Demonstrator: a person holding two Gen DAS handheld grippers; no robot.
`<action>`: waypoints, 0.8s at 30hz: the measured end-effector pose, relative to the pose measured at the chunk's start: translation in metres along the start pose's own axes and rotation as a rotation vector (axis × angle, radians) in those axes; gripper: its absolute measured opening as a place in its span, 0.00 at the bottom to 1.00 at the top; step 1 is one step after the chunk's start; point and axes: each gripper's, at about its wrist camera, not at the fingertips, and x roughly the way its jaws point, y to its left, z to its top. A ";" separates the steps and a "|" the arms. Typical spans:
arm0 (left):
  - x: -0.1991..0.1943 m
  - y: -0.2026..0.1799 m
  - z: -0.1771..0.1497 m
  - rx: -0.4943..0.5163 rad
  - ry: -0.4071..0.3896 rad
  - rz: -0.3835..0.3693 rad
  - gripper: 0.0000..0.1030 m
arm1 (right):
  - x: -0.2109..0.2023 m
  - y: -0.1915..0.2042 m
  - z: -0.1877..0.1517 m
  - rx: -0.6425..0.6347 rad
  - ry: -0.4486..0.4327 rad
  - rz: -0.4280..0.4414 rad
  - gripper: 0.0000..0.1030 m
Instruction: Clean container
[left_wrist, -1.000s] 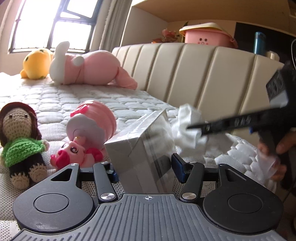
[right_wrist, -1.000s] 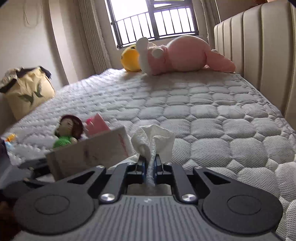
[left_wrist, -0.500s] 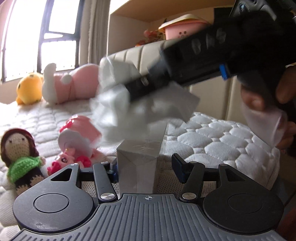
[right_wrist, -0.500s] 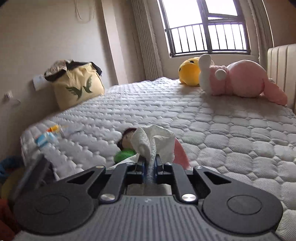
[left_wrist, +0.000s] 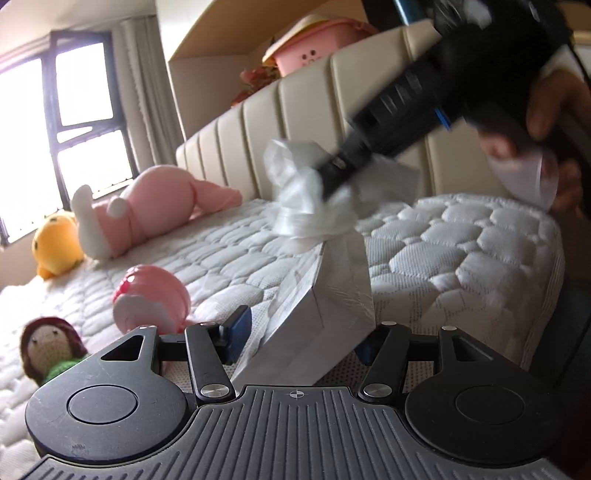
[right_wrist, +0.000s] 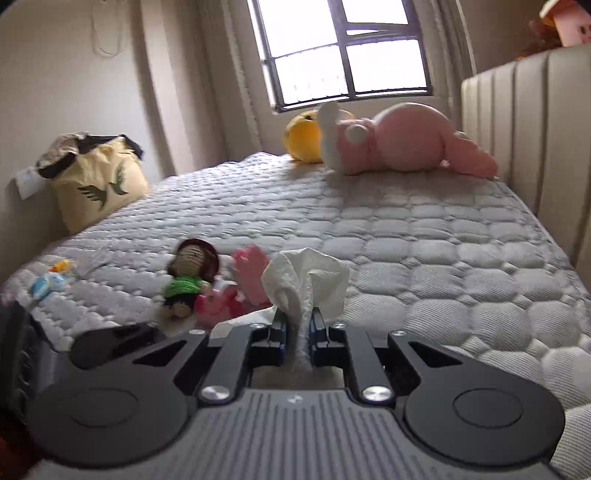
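A silver tissue box (left_wrist: 325, 295) lies tilted on the mattress between the fingers of my left gripper (left_wrist: 301, 332), which is shut on it. Above the box's far end my right gripper (left_wrist: 332, 173) is shut on a crumpled white tissue (left_wrist: 306, 199) that still reaches down to the box top. In the right wrist view the same tissue (right_wrist: 306, 277) bunches up between the shut fingertips of the right gripper (right_wrist: 298, 325). A pink round container-like toy (left_wrist: 151, 299) lies on its side left of the box.
A crochet doll (left_wrist: 48, 350), a pink plush (left_wrist: 162, 206) and a yellow plush (left_wrist: 55, 247) lie on the mattress. The padded headboard (left_wrist: 369, 110) runs behind. A yellow bag (right_wrist: 96, 181) stands at the far bedside. The hand (left_wrist: 554, 110) on the right gripper also holds clear plastic.
The right gripper has swung across and up with the tissue, drawing it higher out of the box. The left gripper has tilted, and the box with it.
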 end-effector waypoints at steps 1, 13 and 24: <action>-0.001 -0.002 -0.001 0.014 0.003 0.013 0.63 | 0.003 0.006 0.002 -0.003 0.007 0.044 0.13; -0.009 0.014 -0.004 -0.067 0.108 0.034 0.76 | 0.041 0.007 -0.011 -0.038 0.112 -0.012 0.14; -0.016 0.089 -0.011 -0.688 0.271 -0.247 0.81 | 0.024 -0.024 -0.030 0.030 0.092 -0.105 0.14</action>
